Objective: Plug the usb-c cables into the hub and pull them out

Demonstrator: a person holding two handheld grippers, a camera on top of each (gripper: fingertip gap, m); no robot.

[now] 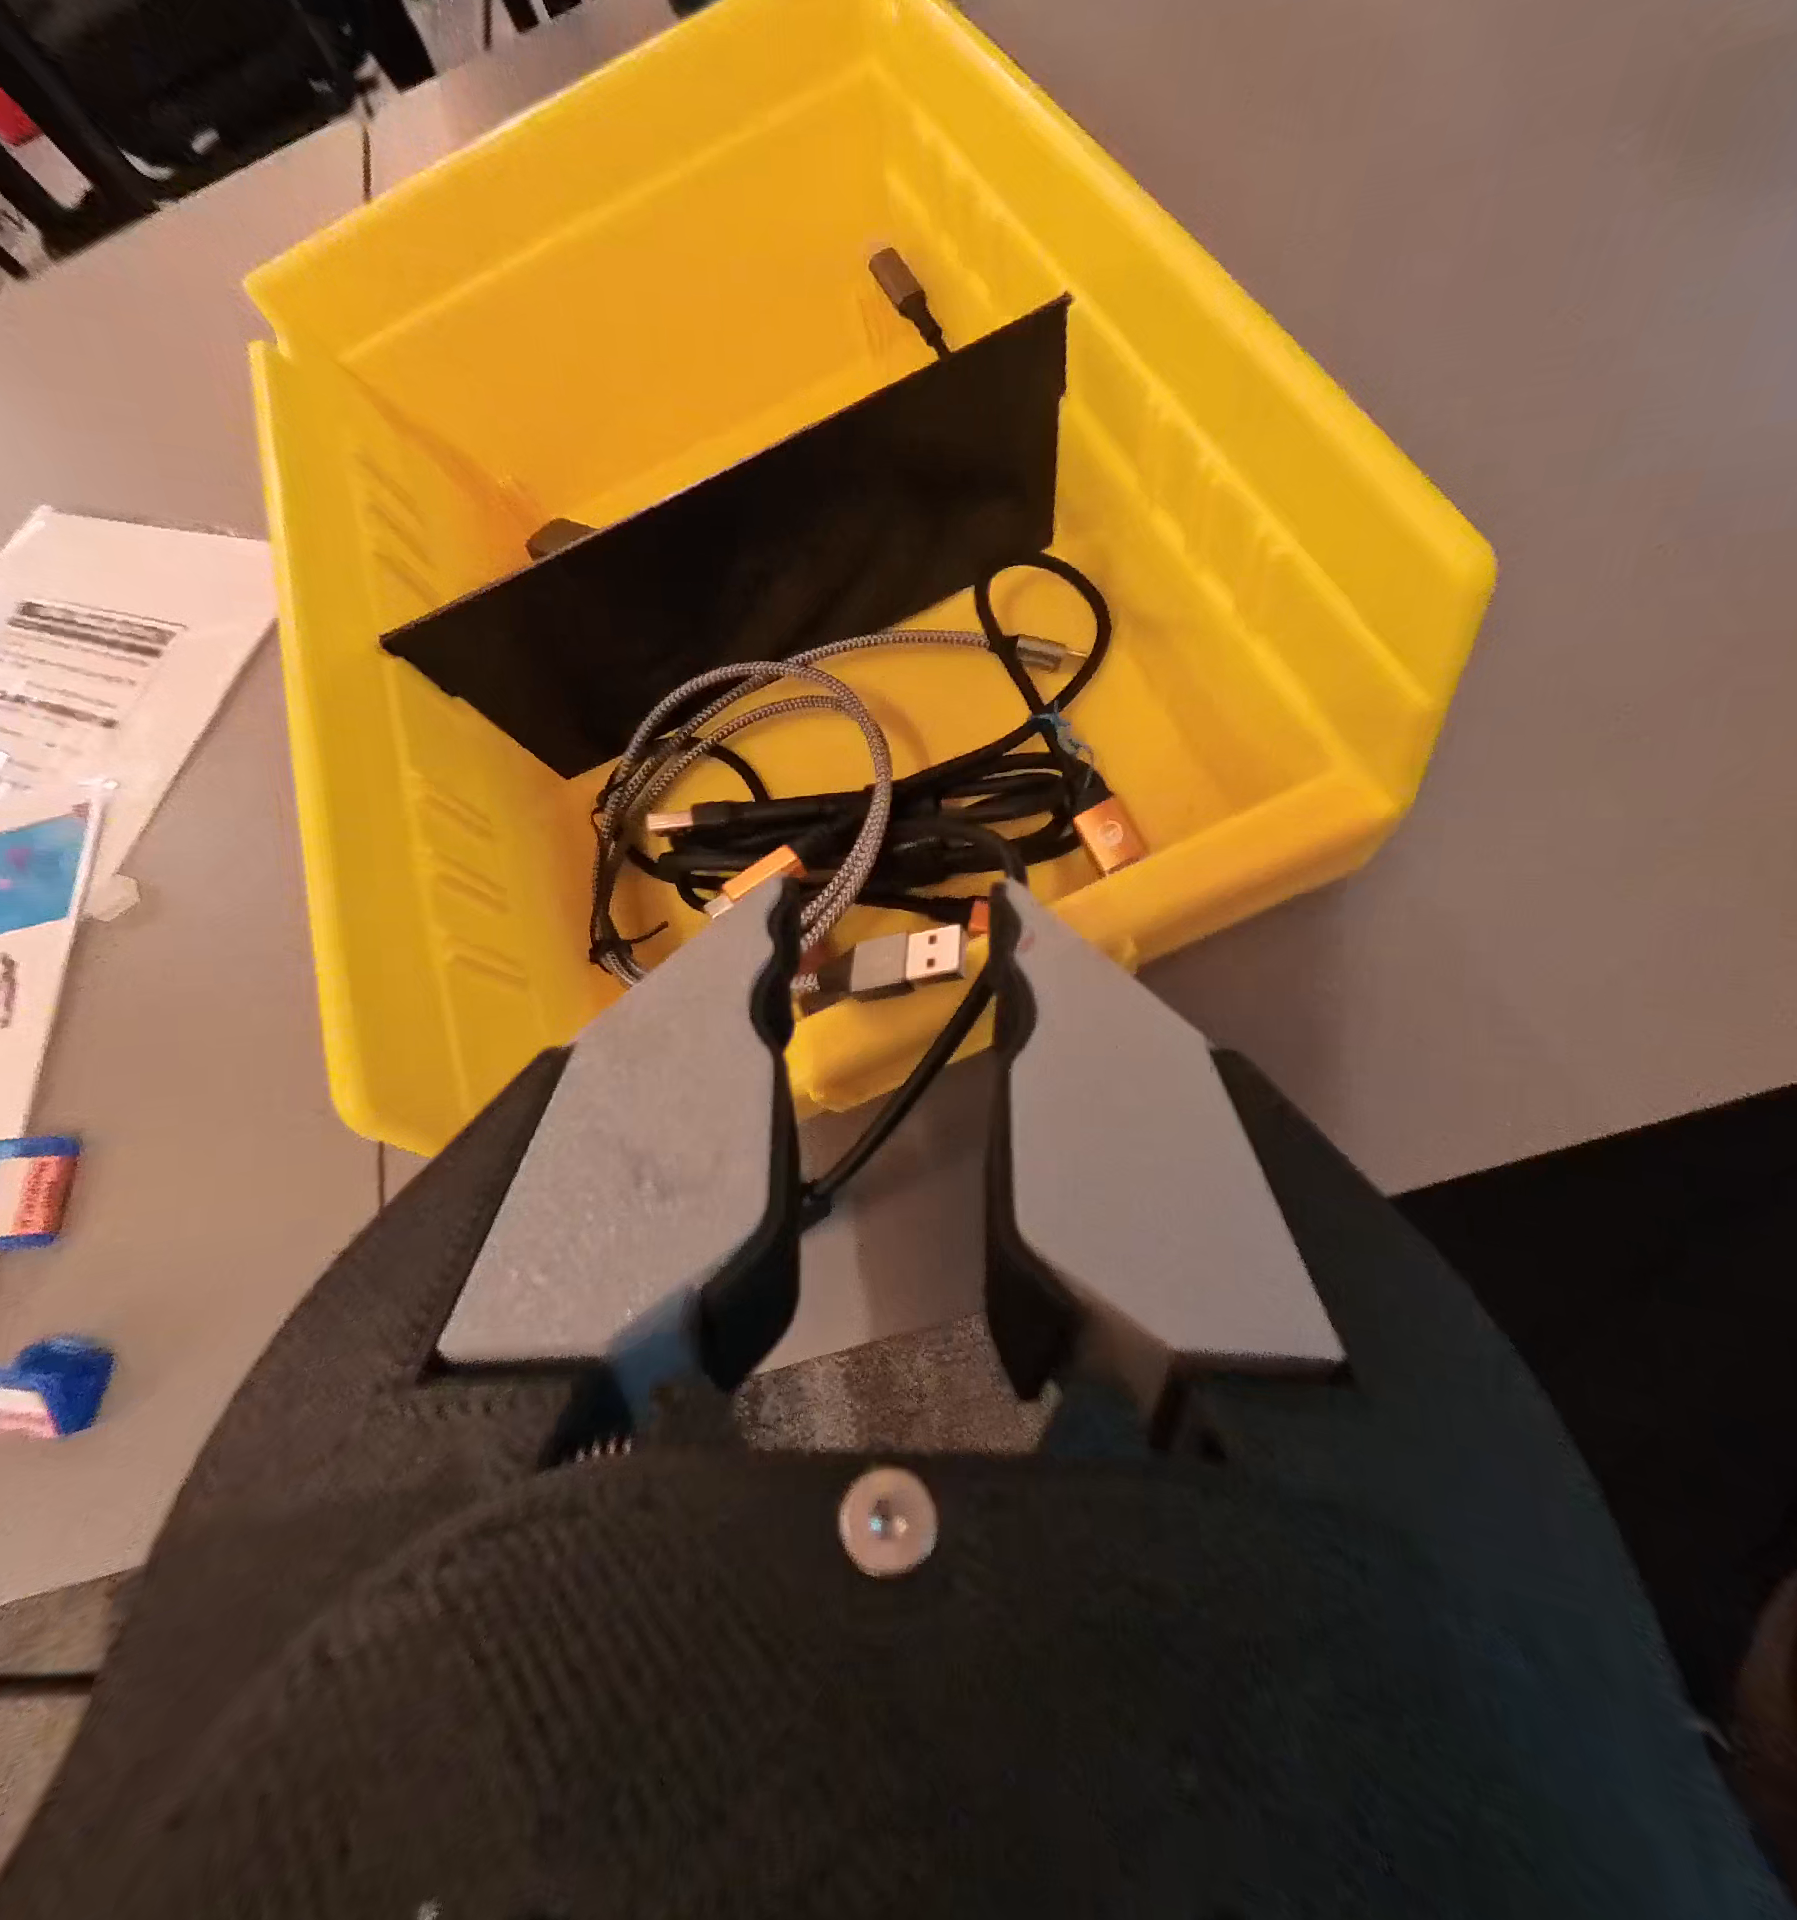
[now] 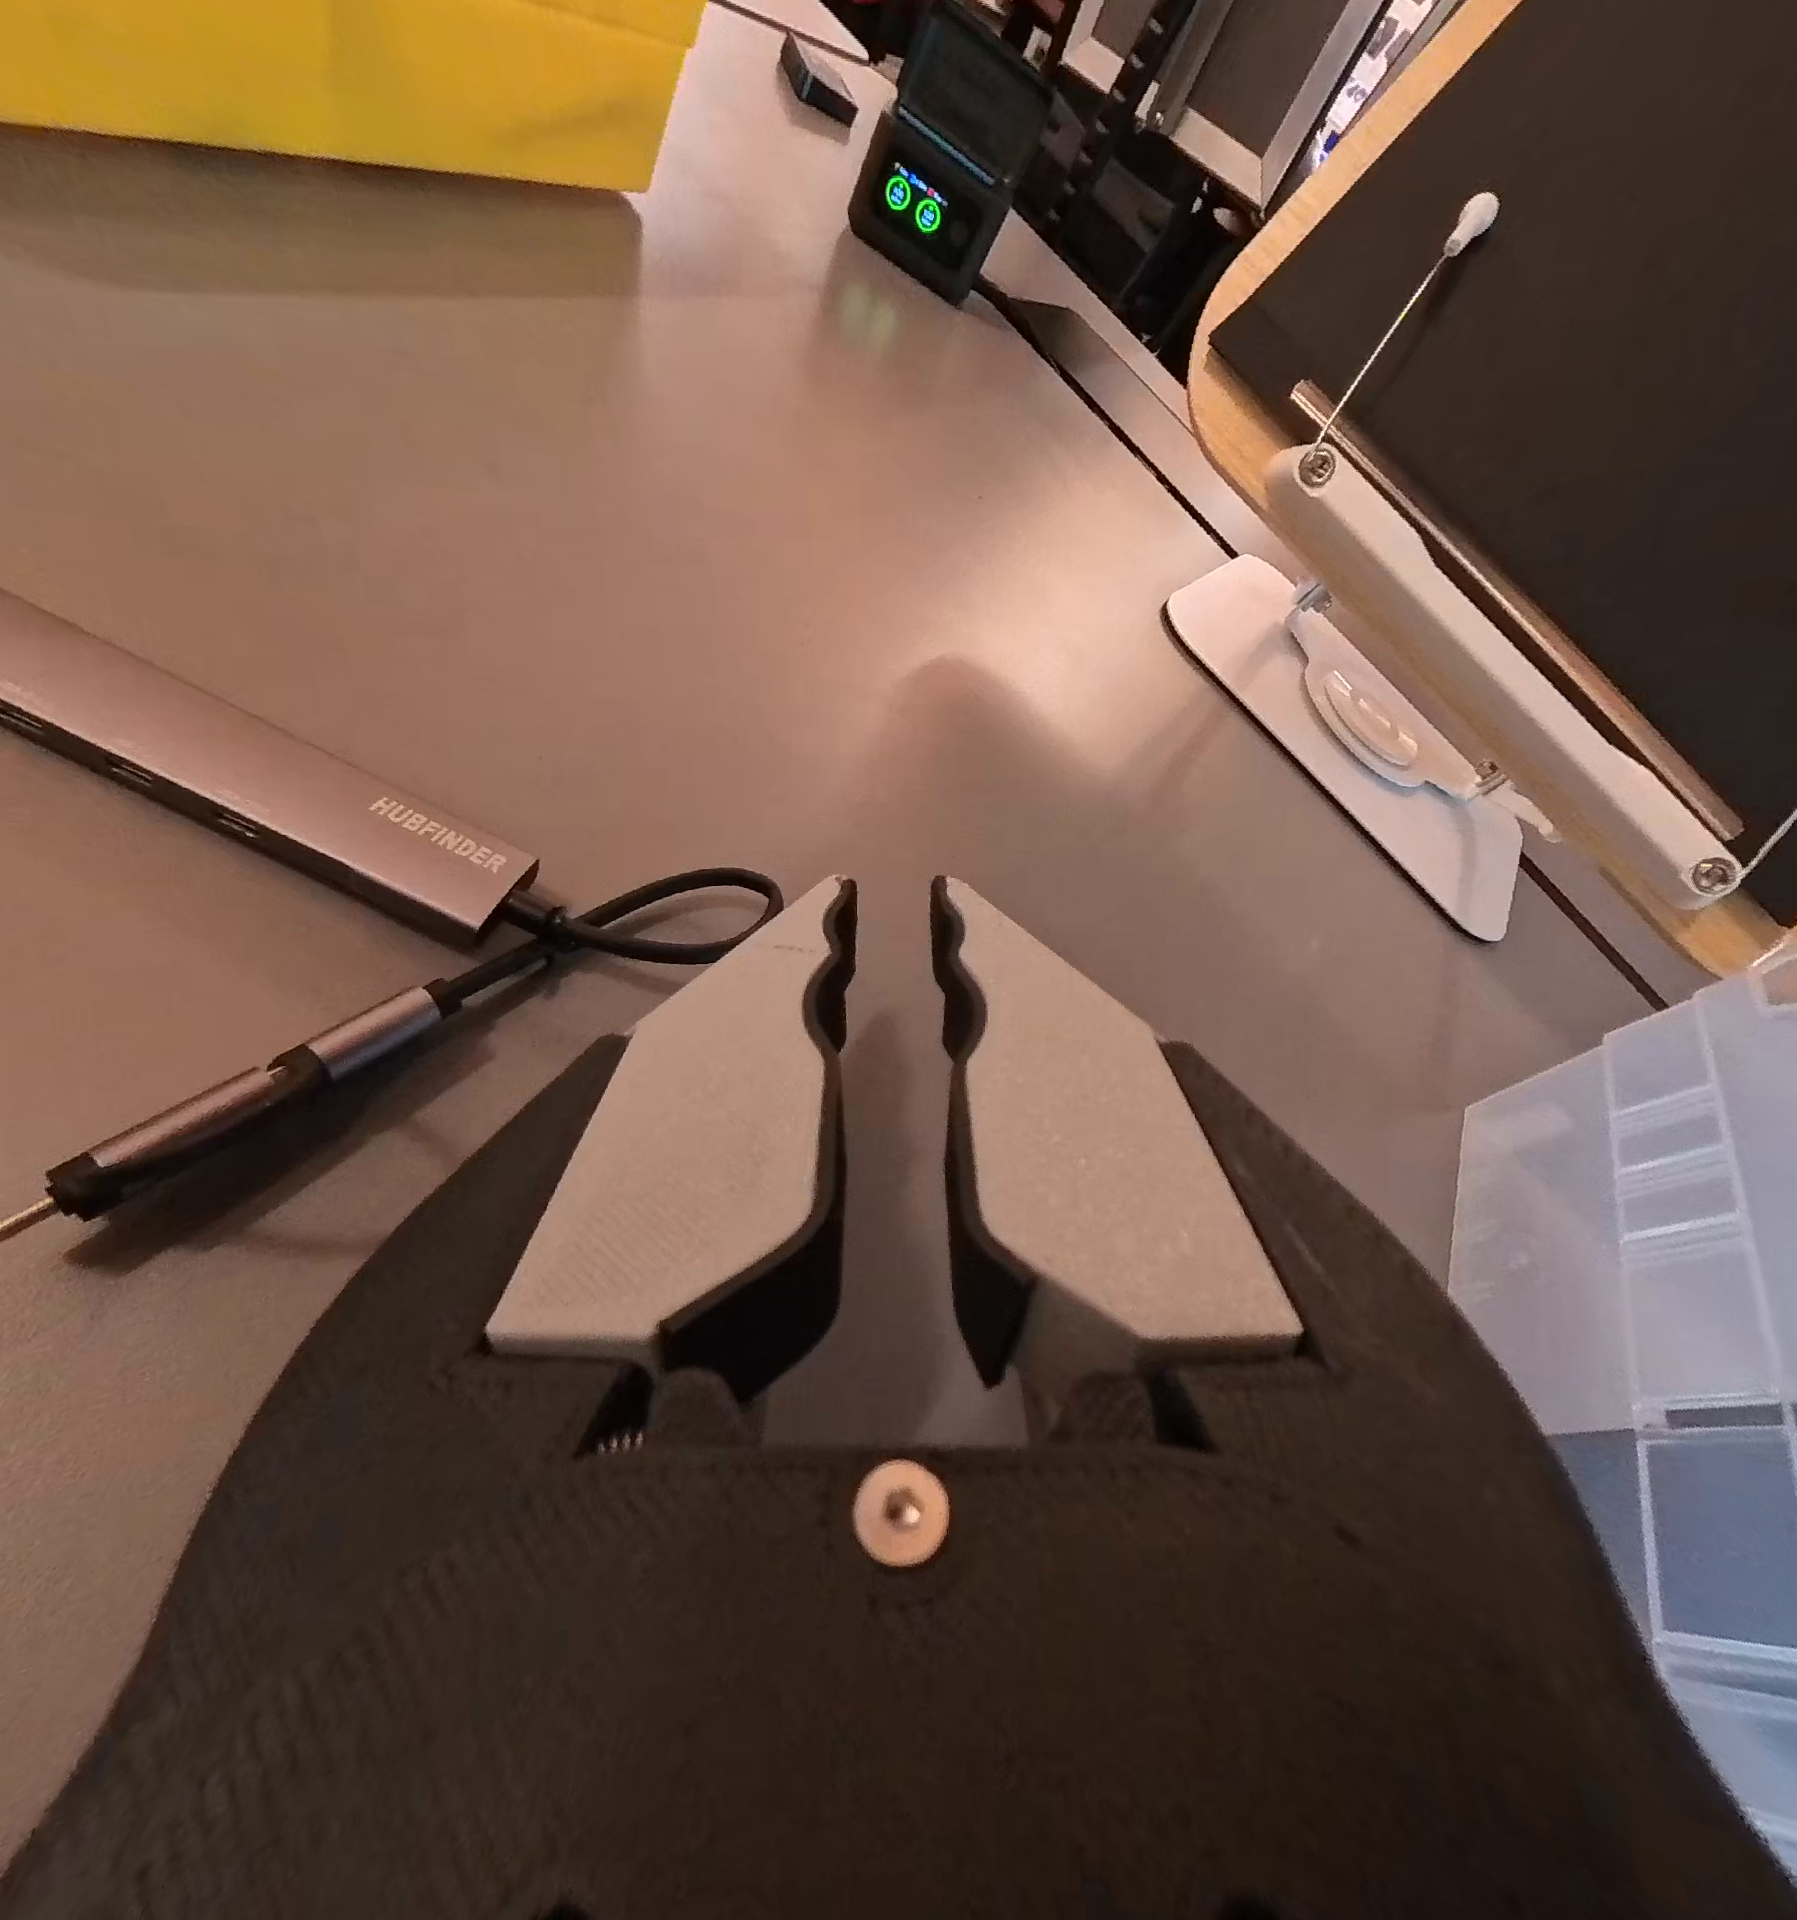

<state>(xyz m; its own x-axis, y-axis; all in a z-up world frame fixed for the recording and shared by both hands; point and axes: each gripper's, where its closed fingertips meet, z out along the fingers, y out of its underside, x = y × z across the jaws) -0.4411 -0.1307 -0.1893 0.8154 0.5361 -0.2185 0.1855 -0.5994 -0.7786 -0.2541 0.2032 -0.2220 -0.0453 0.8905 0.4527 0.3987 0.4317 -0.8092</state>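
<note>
Right tool (image 2: pixel 892 914) (jaws parted, empty) beside hub (image 2: pixel 250 769).

Left looks down into bin (image 1: pixel 1289 436); right skims table (image 2: pixel 665 499).

So the whole setup sits on a smooth grey tabletop (image 2: pixel 582 436). A yellow plastic bin (image 1: pixel 1289 499) sits on it, with white printed paper sheets (image 1: pixel 94 665) lying to its left. Elsewhere on the top there's a slim grey metal hub (image 2: pixel 250 769) – its short black cable (image 2: pixel 665 925) loops beside it – a white flat stand base (image 2: pixel 1278 644), a small black device with green lit circles (image 2: pixel 941 197) and a clear plastic organiser box (image 2: pixel 1704 1299).
</note>
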